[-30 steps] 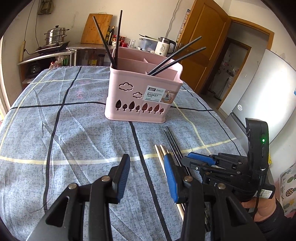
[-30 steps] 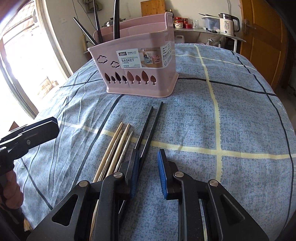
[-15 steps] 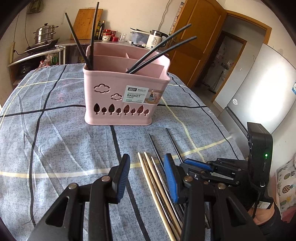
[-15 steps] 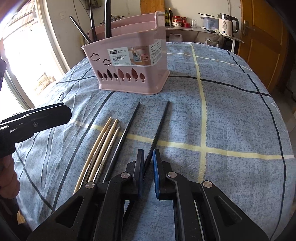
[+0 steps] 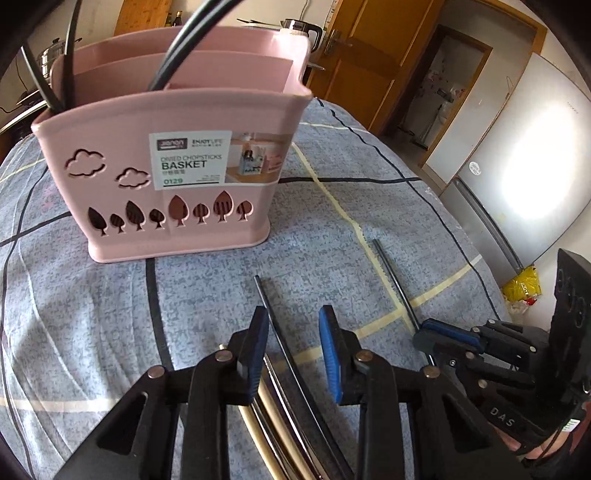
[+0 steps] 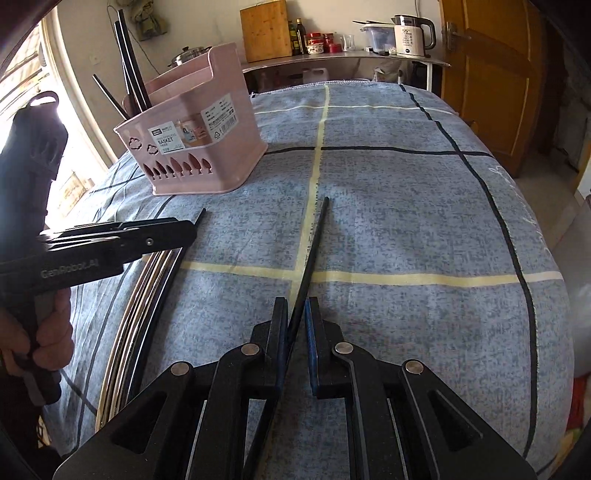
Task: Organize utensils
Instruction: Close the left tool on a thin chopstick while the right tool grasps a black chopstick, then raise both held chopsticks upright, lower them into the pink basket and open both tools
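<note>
My right gripper (image 6: 296,332) is pinched on one black chopstick (image 6: 312,254). The chopstick sticks out ahead between the two blue pads, and its far tip points toward the middle of the table (image 6: 406,206). I cannot tell if the tip rests on the cloth.

My left gripper (image 5: 293,350) is spread wide. It holds nothing. A second black chopstick (image 5: 275,321) lies on the cloth between its fingers, closer to the left finger (image 5: 255,350). I cannot tell if the finger touches it. Under this gripper lies a bunch of pale chopsticks (image 5: 266,413), side by side, near the table's front edge.

The pink basket (image 5: 177,170) stands upright farther back, toward the left side of the table. More black chopsticks (image 6: 129,81) stand inside it, leaning. Nothing lies between the grippers and the basket.

Behind the table I see a white kettle (image 6: 408,35) on a shelf, a wooden board (image 6: 264,29) and a brown door (image 6: 487,74).
</note>
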Available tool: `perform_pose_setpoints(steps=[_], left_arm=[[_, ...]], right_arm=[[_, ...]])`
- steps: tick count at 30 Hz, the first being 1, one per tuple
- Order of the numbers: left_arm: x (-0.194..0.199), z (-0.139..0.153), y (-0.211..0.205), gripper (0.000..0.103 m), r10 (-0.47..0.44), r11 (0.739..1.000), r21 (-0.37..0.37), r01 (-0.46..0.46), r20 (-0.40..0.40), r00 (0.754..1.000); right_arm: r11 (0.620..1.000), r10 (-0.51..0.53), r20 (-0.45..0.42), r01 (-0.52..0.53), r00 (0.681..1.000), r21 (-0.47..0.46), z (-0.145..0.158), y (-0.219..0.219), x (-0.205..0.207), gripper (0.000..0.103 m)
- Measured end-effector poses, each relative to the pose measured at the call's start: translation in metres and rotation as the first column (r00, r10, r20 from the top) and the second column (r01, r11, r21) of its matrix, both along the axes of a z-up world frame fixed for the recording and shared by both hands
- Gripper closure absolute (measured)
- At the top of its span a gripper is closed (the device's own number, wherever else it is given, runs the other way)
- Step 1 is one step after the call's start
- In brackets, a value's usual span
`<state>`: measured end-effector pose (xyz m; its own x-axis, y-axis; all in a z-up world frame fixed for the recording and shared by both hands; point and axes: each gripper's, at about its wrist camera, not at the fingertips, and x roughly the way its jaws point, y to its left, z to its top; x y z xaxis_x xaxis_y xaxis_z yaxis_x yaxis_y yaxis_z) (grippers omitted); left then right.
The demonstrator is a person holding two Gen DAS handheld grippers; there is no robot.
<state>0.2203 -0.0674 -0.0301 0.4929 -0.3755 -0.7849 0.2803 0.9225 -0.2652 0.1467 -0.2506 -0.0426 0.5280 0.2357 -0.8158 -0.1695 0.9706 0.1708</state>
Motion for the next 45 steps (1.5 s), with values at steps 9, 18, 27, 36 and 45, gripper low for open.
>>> perform_pose_setpoints(steps=[9, 18, 27, 36, 45], left_arm=[[0.007, -0.005, -0.014, 0.087, 0.008, 0.999, 0.049, -0.009, 0.009, 1.0], [0.009, -0.007, -0.024, 0.087, 0.008, 0.997, 0.071, -0.009, 0.01, 1.0], [0.01, -0.007, -0.034, 0.093, 0.018, 0.995, 0.097, -0.019, 0.017, 1.0], [0.019, -0.005, -0.021, 0.097, 0.036, 0.999, -0.037, -0.038, -0.064, 0.997], [-0.008, 0.061, -0.019, 0.098, -0.009, 0.989, -0.144, 0.017, 0.057, 0.998]], right_arm=[[0.999, -0.034, 0.003, 0.034, 0.999, -0.015, 0.006, -0.003, 0.019, 0.093], [0.998, -0.029, -0.023, 0.028, 0.999, -0.05, 0.001, 0.004, 0.051, 0.091], [0.998, -0.026, -0.026, 0.024, 0.999, -0.063, -0.001, 0.007, 0.066, 0.095], [0.999, -0.031, -0.002, 0.031, 1.0, -0.029, 0.01, 0.004, 0.062, 0.097], [0.999, -0.035, 0.117, 0.034, 0.993, 0.011, 0.056, -0.002, 0.039, 0.098]])
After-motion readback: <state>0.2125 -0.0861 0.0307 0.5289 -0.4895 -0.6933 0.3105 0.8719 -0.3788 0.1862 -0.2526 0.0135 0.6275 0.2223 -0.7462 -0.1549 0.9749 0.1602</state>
